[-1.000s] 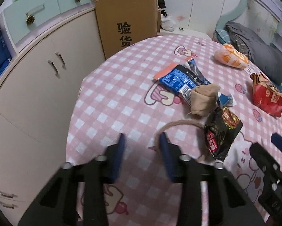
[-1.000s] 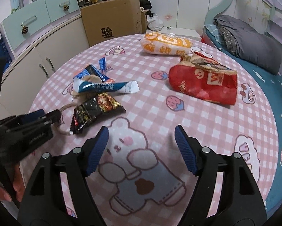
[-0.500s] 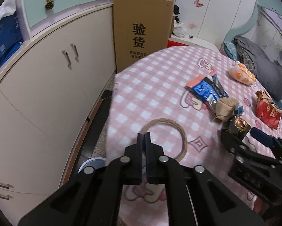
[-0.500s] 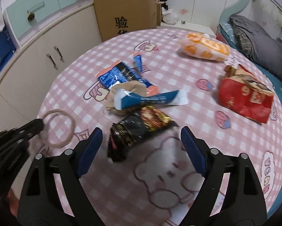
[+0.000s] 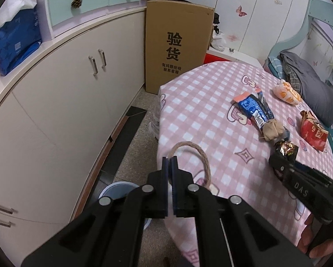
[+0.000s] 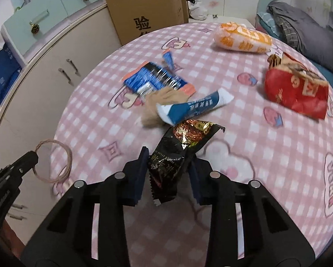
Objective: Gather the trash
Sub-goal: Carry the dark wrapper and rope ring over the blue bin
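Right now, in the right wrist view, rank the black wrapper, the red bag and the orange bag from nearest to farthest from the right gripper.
1. Black wrapper: between the right gripper fingers, which are closing.
2. Red bag: farther, to the right.
3. Orange bag: farthest, at the table's far side.

R tongs (image 6: 168,173) closing round black snack wrapper (image 6: 177,155) on pink checked tablecloth (image 6: 277,155).

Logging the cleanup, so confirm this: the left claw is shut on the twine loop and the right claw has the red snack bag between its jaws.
One detail is wrong. The right wrist view shows the right claw closing around the black snack wrapper, not the red snack bag, which lies apart on the table. The left claw is indeed shut on the twine loop.
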The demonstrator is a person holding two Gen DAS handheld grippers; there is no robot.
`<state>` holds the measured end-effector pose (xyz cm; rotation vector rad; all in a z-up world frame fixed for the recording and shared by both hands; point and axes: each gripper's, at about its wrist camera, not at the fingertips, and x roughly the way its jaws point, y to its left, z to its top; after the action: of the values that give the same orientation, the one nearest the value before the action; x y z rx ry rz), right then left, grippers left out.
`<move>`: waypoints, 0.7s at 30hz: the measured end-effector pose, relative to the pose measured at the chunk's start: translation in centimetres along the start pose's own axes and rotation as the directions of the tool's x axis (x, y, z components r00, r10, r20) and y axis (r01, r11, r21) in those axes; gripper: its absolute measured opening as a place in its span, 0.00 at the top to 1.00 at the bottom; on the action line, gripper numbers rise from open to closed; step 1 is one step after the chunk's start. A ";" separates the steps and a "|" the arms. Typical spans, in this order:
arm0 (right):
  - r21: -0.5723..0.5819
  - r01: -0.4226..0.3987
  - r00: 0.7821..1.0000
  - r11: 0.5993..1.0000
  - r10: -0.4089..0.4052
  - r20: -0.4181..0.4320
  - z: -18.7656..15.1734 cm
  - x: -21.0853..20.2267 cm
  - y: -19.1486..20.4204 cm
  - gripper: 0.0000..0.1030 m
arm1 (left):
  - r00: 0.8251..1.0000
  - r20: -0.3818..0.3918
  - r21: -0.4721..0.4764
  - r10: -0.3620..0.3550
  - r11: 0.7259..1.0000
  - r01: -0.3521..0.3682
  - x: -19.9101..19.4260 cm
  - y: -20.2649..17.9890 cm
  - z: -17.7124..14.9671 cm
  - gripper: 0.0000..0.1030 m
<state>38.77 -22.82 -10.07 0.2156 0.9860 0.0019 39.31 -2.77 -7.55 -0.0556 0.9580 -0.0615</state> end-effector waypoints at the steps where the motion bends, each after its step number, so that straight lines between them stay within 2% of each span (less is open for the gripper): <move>1: -0.005 -0.004 1.000 1.000 0.004 -0.003 -0.4 -0.2 0.3 0.68 | 1.000 0.000 -0.005 -0.008 1.000 0.008 -0.2 0.2 -0.2 0.97; 7: -0.032 -0.043 0.999 0.999 0.043 0.001 -2.6 -2.2 2.2 0.68 | 1.000 0.010 -0.035 -0.018 0.999 0.018 -2.3 1.6 -1.8 0.97; 21: -0.152 -0.125 0.992 0.980 0.128 0.011 -6.5 -5.5 9.3 0.68 | 0.999 0.042 -0.104 0.030 0.994 -0.026 -6.8 6.8 -5.2 0.97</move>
<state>31.23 -13.15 -7.29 0.1384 0.9458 0.1898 31.36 4.42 -5.48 -0.1385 0.9174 0.0151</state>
